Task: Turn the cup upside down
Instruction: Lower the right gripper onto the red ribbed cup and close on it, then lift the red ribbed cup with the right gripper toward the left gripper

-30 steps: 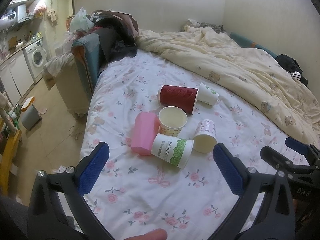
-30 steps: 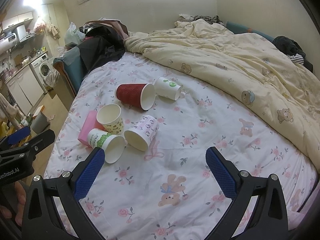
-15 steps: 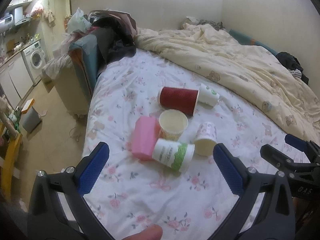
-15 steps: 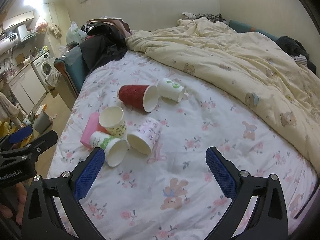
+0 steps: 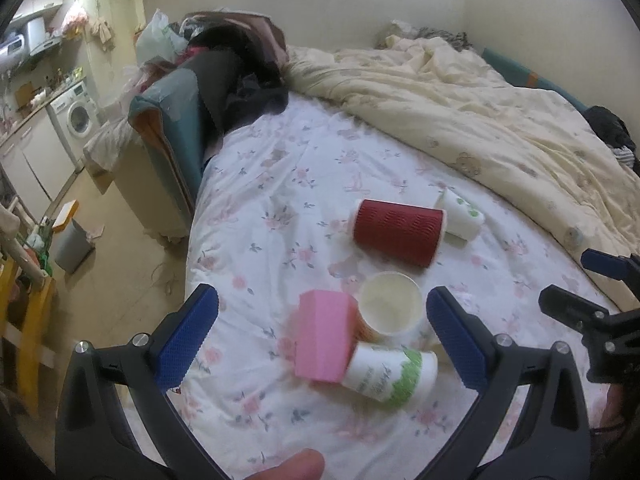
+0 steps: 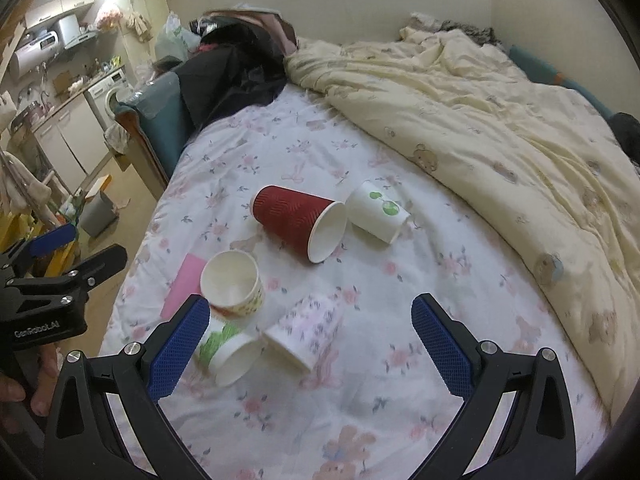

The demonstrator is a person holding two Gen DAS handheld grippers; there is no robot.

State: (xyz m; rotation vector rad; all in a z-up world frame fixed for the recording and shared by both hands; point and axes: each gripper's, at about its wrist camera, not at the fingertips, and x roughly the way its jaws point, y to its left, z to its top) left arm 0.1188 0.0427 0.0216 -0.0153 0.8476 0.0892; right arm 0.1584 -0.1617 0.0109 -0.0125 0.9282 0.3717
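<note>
Five paper cups lie clustered on the flower-print bed sheet (image 6: 400, 288), ahead of both tools; the left hand-held gripper (image 5: 322, 338) hovers with its blue pads spread wide apart and empty, and between them sit an upright cream cup (image 5: 390, 314) with its mouth up, a pink box (image 5: 324, 336) touching it on the left, and a green-and-white cup (image 5: 386, 372) lying on its side just nearer the tool; farther ahead a red ribbed cup (image 5: 396, 232) lies on its side, with a small white cup with green dots (image 5: 460, 216) lying just beyond it to the right; the right hand-held gripper (image 6: 310, 346) likewise has its pads wide apart and grips nothing; a pink-patterned cup (image 6: 306, 332) lies on its side between them, mouth toward the tool; its left pad overlaps the green-and-white cup in view; the upright cream cup stands just ahead of that pad; a cream quilt (image 6: 500, 128) is heaped over the far right of the bed.
</note>
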